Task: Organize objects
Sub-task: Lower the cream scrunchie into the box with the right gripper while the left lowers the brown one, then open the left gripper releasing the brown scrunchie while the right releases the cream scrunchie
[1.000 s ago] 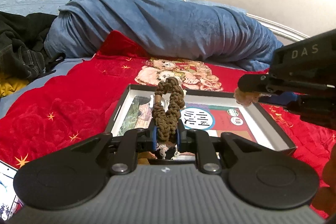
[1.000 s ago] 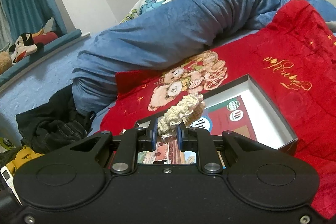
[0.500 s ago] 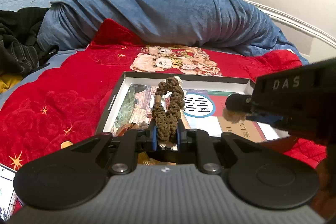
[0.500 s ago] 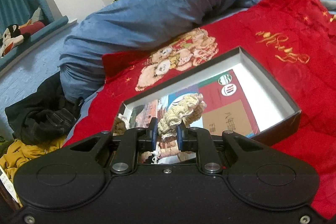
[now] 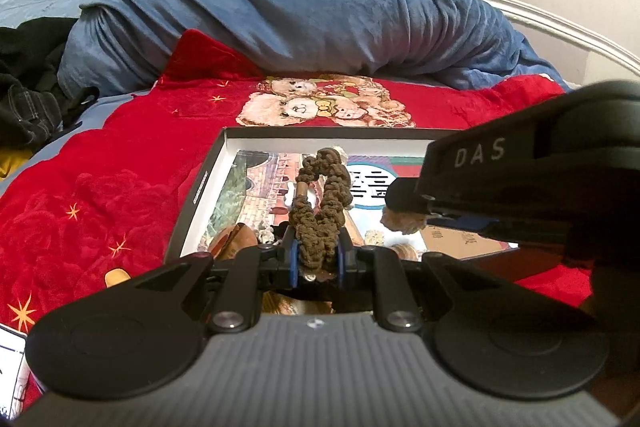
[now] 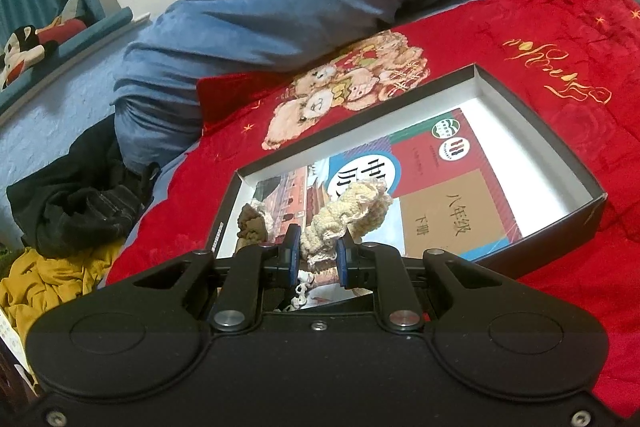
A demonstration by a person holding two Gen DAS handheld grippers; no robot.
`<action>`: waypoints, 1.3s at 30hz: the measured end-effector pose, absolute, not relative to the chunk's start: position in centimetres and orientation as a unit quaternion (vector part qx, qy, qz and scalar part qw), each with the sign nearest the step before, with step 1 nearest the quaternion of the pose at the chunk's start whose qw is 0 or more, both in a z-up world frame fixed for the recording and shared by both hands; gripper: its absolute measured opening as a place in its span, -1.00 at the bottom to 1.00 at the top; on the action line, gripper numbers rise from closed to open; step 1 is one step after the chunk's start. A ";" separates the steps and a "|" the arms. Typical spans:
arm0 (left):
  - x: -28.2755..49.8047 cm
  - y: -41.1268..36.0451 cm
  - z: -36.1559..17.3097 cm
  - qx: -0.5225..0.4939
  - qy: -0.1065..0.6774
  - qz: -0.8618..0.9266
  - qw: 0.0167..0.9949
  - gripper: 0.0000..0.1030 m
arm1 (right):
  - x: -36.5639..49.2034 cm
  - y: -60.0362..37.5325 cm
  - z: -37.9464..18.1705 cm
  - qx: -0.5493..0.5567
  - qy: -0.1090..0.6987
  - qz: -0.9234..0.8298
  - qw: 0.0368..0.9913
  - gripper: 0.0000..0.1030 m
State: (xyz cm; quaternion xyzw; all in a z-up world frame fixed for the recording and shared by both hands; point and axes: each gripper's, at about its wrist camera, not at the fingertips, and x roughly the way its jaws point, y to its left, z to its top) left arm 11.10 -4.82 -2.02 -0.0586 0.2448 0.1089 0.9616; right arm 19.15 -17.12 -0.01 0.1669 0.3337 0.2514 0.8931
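Through my left wrist camera, my left gripper (image 5: pixel 316 263) has its jaws pinching a brown crocheted scrunchie (image 5: pixel 320 203), held above the near end of the open box (image 5: pixel 200 187) on the red blanket (image 5: pixel 100 195); my right gripper (image 5: pixel 404 215) reaches over the box from the right. Through my right wrist camera, those jaws pinch a cream crocheted scrunchie (image 6: pixel 348 215) over the book (image 6: pixel 440 195) lying in the box, with the brown one (image 6: pixel 250 223) just to its left. I judge this the placing step: next I should lower both into the box, then spread the jaws so the soft loops drop clear.
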 end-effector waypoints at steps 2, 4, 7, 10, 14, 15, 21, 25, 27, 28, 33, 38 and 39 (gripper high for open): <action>11.2 -4.7 -2.0 -0.060 0.247 0.108 0.961 -0.58 | 19.3 -17.1 -0.1 0.167 0.336 0.252 0.892 -0.64; 11.3 -4.7 -2.0 -0.060 0.247 0.107 0.961 -0.57 | 19.3 -16.9 -0.1 0.164 0.338 0.253 0.891 -0.64; 11.3 -4.7 -2.1 -0.061 0.248 0.107 0.961 -0.56 | 19.3 -16.8 -0.2 0.161 0.342 0.255 0.890 -0.64; 11.3 -4.7 -2.0 -0.060 0.248 0.108 0.961 -0.56 | 19.3 -16.6 -0.4 0.157 0.344 0.254 0.890 -0.64; 11.4 -4.5 -2.1 -0.061 0.251 0.108 0.960 -0.55 | 19.3 -16.5 -0.6 0.158 0.349 0.251 0.889 -0.64; 11.4 -4.5 -2.1 -0.063 0.252 0.108 0.960 -0.55 | 19.4 -16.6 -0.7 0.158 0.349 0.251 0.889 -0.64; 11.5 -4.3 -2.2 -0.066 0.255 0.108 0.959 -0.49 | 19.4 -16.5 -0.8 0.159 0.353 0.251 0.887 -0.64; 11.5 -4.4 -2.2 -0.061 0.255 0.110 0.959 -0.46 | 19.5 -16.3 -0.7 0.157 0.350 0.256 0.887 -0.64; 11.5 -4.5 -2.2 -0.058 0.253 0.110 0.959 -0.44 | 19.4 -16.2 -0.6 0.152 0.349 0.256 0.888 -0.64; 11.5 -4.5 -2.2 -0.059 0.254 0.109 0.959 -0.44 | 19.4 -16.1 -0.6 0.150 0.349 0.256 0.889 -0.64; 11.5 -4.5 -2.3 -0.060 0.256 0.108 0.959 -0.38 | 19.4 -15.9 -0.6 0.148 0.350 0.257 0.889 -0.64; 11.6 -4.3 -2.3 -0.064 0.259 0.112 0.957 -0.20 | 19.4 -15.8 -0.7 0.145 0.355 0.257 0.887 -0.64; 11.6 -4.3 -2.3 -0.064 0.260 0.112 0.957 -0.15 | 19.4 -15.9 -0.7 0.146 0.356 0.256 0.887 -0.64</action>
